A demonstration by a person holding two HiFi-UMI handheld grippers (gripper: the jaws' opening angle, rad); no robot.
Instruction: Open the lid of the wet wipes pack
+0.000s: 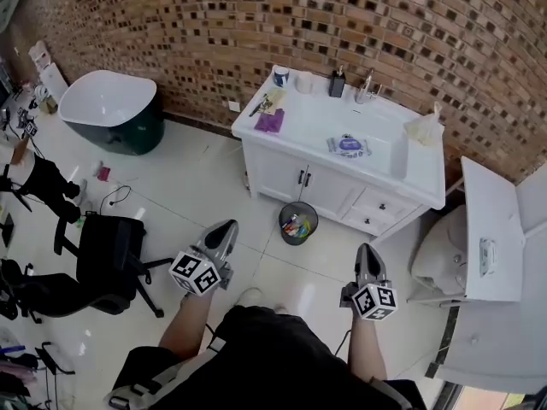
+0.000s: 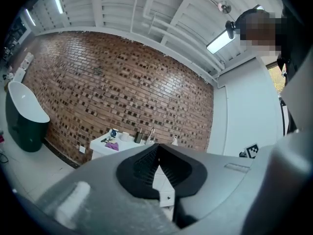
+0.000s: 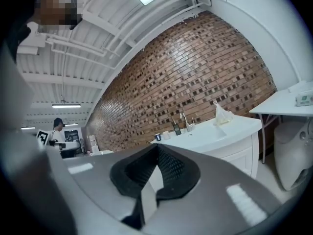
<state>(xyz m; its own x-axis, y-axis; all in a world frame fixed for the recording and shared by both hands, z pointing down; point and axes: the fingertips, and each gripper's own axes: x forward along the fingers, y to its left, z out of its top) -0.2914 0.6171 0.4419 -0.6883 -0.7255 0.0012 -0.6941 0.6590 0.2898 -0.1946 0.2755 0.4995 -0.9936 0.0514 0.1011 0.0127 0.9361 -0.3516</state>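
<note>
The wet wipes pack [image 1: 349, 146] lies flat on the white vanity top [image 1: 312, 122], left of the sink basin; whether its lid is up is too small to tell. I stand well back from the vanity on the tiled floor. My left gripper [image 1: 226, 232] is held out in front of my body at lower left, its jaws shut on nothing. My right gripper [image 1: 368, 258] is at lower right, also shut and empty. In both gripper views the jaws meet at the tip [image 2: 157, 147] [image 3: 157, 147], with the vanity far beyond them.
A purple cloth [image 1: 269, 122], a mug [image 1: 280, 76], a dark bottle [image 1: 338, 83], a tap [image 1: 366, 88] and a crumpled bag [image 1: 424, 128] sit on the vanity. A waste bin [image 1: 297, 222] stands before it. A tub [image 1: 111, 109], black chair [image 1: 107, 259] and toilet [image 1: 440, 254] ring the floor.
</note>
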